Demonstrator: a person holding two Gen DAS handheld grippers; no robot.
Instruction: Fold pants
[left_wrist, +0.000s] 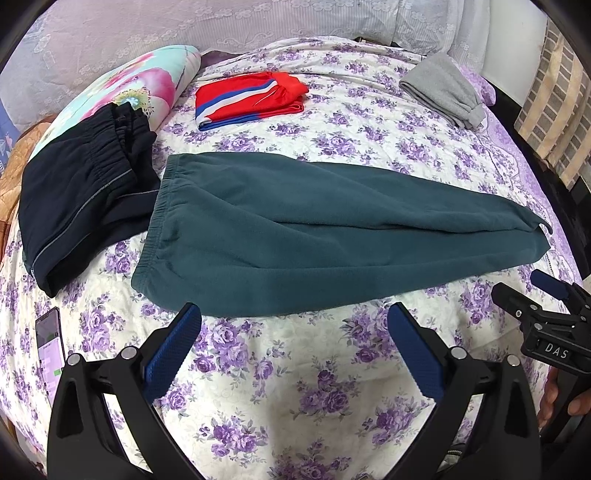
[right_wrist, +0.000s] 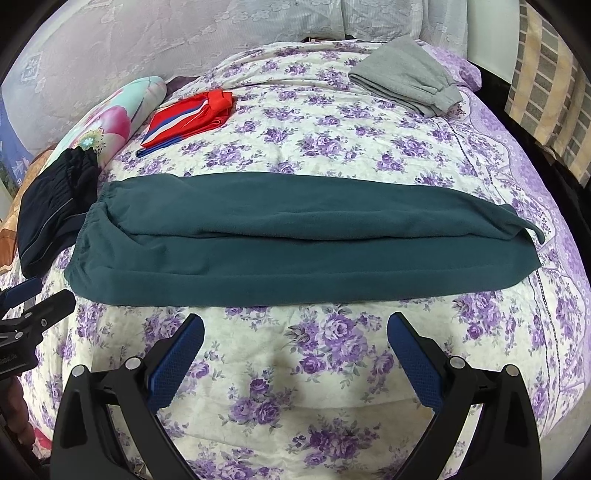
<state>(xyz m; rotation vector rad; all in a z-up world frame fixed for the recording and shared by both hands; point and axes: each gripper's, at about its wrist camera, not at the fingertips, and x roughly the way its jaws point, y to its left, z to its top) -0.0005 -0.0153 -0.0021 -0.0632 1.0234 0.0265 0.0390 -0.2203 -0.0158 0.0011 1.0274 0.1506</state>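
Observation:
Dark teal fleece pants (left_wrist: 295, 236) lie flat on the bed, folded lengthwise with one leg over the other, waistband to the left and cuffs to the right; they also show in the right wrist view (right_wrist: 295, 243). My left gripper (left_wrist: 293, 314) is open and empty, just in front of the pants' near edge. My right gripper (right_wrist: 295, 325) is open and empty, also just short of the near edge. The right gripper shows at the right edge of the left wrist view (left_wrist: 535, 291). The left gripper shows at the left edge of the right wrist view (right_wrist: 40, 295).
The bed has a purple floral bedspread (left_wrist: 295, 387). Folded black pants (left_wrist: 81, 192) lie left of the teal pants. Folded red striped pants (left_wrist: 251, 99) and folded grey pants (left_wrist: 443, 88) lie farther back. A floral pillow (left_wrist: 140, 85) lies at the back left. A phone (left_wrist: 50, 347) lies at the near left.

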